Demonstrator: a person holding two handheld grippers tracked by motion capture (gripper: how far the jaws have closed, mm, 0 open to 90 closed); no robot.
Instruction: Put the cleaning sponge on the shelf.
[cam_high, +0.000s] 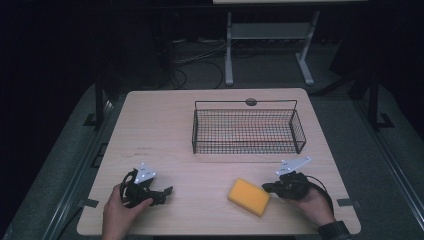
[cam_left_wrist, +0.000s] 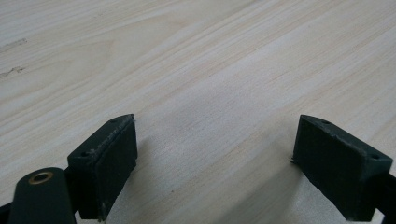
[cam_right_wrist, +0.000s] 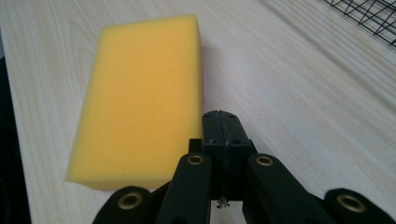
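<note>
High view: a yellow sponge lies flat on the wooden table in the lower middle of the frame, a little right of centre. Above it, toward the upper middle of the table, stands a black wire basket with nothing inside it. The right gripper sits at the sponge's right edge, lower right of the frame, with its tips at or just beside that corner; whether they touch it cannot be told from here. The left gripper rests at the lower left, well apart from the sponge and the basket.

In the right gripper view the two black jaws are pressed together with nothing between them, and their joined tip lies just beside the long edge of the sponge, which fills the left half of the frame. A corner of the basket shows at the upper right. In the left gripper view the jaws stand wide apart over bare table, holding nothing.

Judging by how things lie, the work looks barely begun: the sponge is on the table, not gripped and not lifted, and the basket is empty. If the sponge is meant for the basket, everything is left to do: the right jaws must open, close on the sponge, then carry it up the frame and set it inside.
</note>
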